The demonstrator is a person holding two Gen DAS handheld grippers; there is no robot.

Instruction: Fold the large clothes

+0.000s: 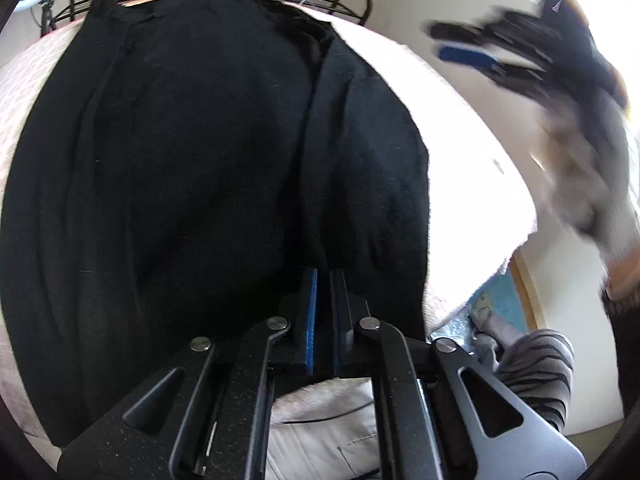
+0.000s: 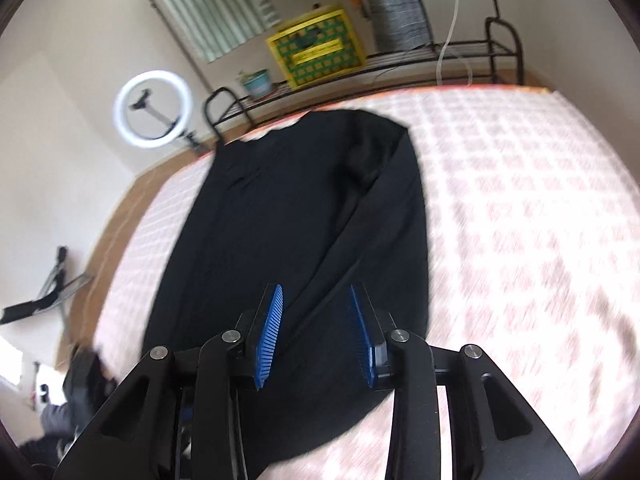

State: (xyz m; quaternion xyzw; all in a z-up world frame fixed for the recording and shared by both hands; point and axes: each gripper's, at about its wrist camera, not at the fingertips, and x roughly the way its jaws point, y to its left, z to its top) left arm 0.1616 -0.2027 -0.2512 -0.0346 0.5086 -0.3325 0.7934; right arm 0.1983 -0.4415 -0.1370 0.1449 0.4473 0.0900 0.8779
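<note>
A large black garment (image 1: 208, 160) lies spread flat on a pink-and-white bedspread (image 1: 460, 140), with a sleeve folded in along its right side. My left gripper (image 1: 325, 276) is at the near hem, its blue pads drawn together with dark cloth in the thin slit between them. In the right wrist view the same garment (image 2: 288, 220) runs away from me toward the far edge of the bed. My right gripper (image 2: 316, 286) hovers over its near end, open, with nothing pressed between the pads. That right gripper (image 1: 460, 44) also shows blurred at the upper right of the left wrist view, off the garment.
Behind the bed stands a black wire rack (image 2: 460, 52) holding a yellow-green crate (image 2: 316, 50) and a teal pot (image 2: 258, 82). A ring light (image 2: 152, 110) stands at the left wall. A person's striped sock (image 1: 536, 368) and the bed's near edge are by my left gripper.
</note>
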